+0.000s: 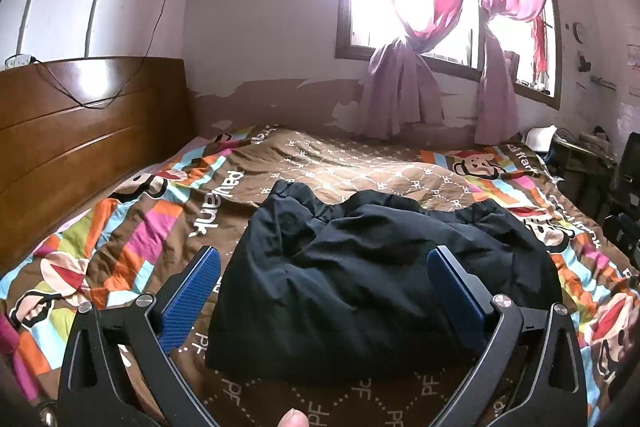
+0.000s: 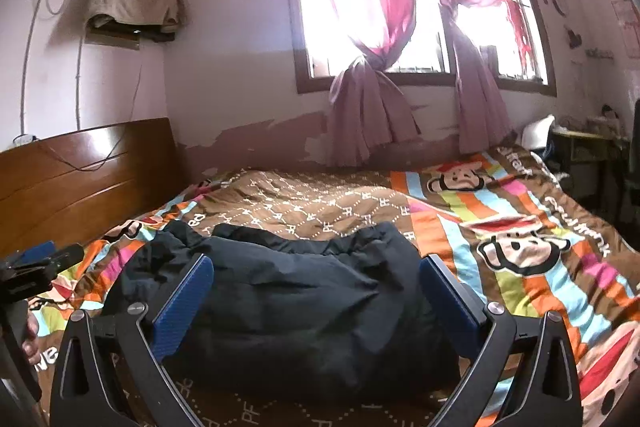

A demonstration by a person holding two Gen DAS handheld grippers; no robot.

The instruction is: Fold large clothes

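Note:
A black puffy jacket (image 1: 360, 283) lies folded into a thick bundle on the patterned bedspread (image 1: 132, 227). My left gripper (image 1: 326, 259) hovers just in front of the bundle, open, its blue pads (image 1: 192, 303) spread wide with nothing between them. In the right wrist view the same jacket (image 2: 304, 311) fills the space ahead of my right gripper (image 2: 316, 267), which is also open, blue pads (image 2: 182, 307) apart and above the cloth. The left gripper (image 2: 36, 263) shows at the left edge there, held by a hand.
A wooden headboard (image 1: 80, 139) stands at the left with a cable over it. The far wall holds a window with knotted pink curtains (image 1: 404, 79). A cluttered desk (image 1: 580, 155) and dark objects stand beyond the bed's right side.

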